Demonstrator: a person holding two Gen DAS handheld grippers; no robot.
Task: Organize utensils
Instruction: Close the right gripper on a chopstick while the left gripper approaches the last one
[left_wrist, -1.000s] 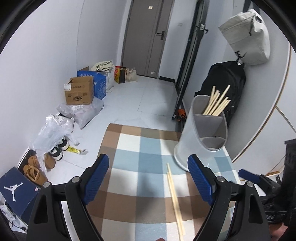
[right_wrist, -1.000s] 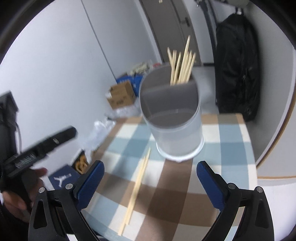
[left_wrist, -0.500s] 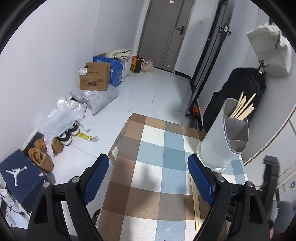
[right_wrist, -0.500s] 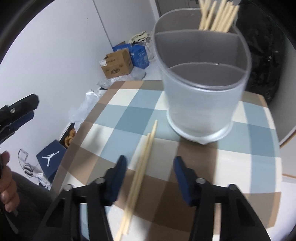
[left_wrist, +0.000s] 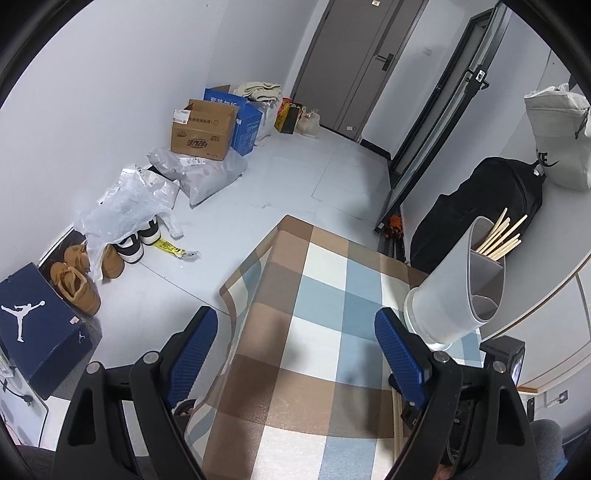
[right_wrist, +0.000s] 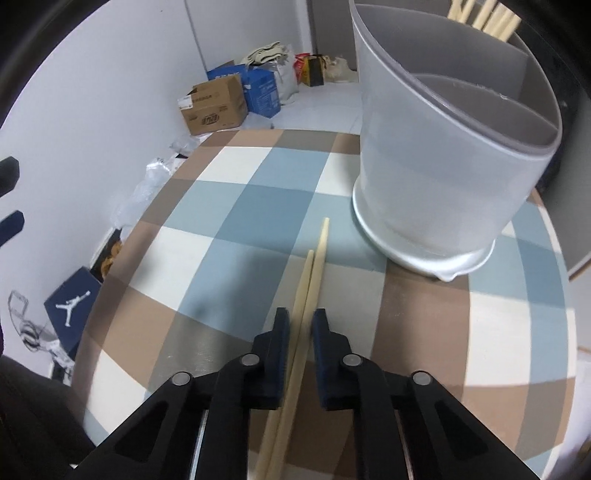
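Closing right gripper (right_wrist: 300, 325) — around chopsticks (right_wrist: 312, 280)

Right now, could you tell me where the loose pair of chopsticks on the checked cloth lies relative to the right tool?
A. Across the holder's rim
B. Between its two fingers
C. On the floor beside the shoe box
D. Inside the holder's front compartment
B: in the right wrist view the pair of chopsticks runs lengthwise between the closing fingers of the right tool, short of the holder.

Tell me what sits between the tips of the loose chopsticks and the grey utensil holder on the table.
Nothing: the right wrist view shows only bare checked tablecloth between the chopsticks and the holder. The right gripper is closing around the pair.
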